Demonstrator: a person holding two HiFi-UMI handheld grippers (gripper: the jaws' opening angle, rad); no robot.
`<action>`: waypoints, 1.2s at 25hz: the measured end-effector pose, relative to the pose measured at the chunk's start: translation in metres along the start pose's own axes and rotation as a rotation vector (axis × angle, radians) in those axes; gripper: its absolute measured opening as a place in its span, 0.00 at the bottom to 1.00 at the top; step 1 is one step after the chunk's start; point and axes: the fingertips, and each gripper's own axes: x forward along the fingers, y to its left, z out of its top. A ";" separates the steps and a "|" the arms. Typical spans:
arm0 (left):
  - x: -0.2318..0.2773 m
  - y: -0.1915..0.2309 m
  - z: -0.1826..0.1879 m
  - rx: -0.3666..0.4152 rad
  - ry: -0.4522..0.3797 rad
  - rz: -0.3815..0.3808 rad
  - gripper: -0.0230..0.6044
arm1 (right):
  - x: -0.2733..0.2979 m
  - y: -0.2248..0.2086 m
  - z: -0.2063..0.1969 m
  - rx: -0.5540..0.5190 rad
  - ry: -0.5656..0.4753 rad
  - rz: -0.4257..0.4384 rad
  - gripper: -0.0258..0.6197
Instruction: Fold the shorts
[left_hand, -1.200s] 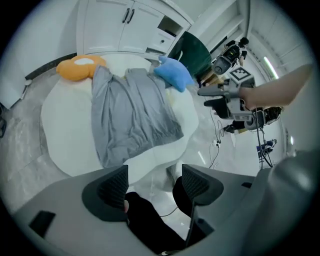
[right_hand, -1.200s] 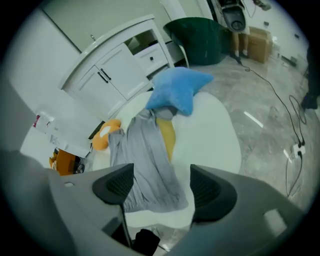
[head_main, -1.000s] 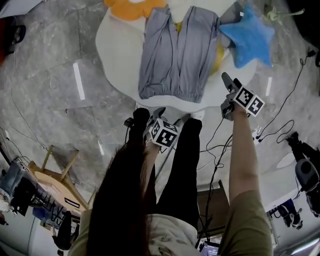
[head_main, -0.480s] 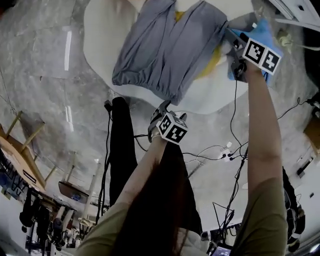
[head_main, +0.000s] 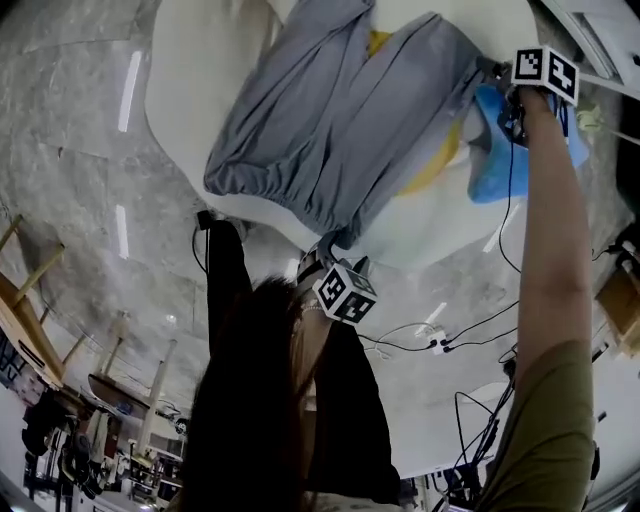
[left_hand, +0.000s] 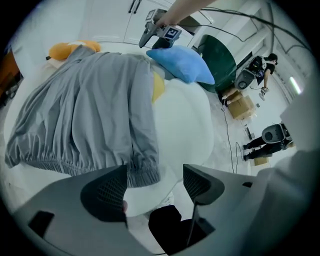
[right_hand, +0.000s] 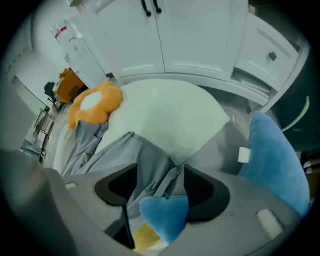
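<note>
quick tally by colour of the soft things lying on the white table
grey shorts: 1
blue cushion: 1
orange flower cushion: 1
yellow piece, mostly under the shorts: 1
total: 4

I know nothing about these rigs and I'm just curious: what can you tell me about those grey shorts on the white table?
The grey shorts look like soft, thin fabric, with a gathered elastic waistband nearest the person and two legs spread away. They lie mostly flat, slightly rumpled, on the white table, over something yellow. A blue cushion touches one leg, whose hem sits between the closing fingers of the right gripper.
</note>
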 end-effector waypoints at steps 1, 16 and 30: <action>0.004 0.001 -0.002 0.002 0.002 0.000 0.57 | 0.010 -0.001 -0.004 -0.013 0.055 -0.015 0.49; 0.017 0.010 -0.003 0.019 0.004 0.040 0.56 | 0.051 -0.028 -0.041 -0.196 0.349 -0.234 0.22; -0.042 0.041 0.004 0.069 -0.063 0.128 0.09 | -0.024 -0.002 -0.012 -0.045 0.080 0.030 0.05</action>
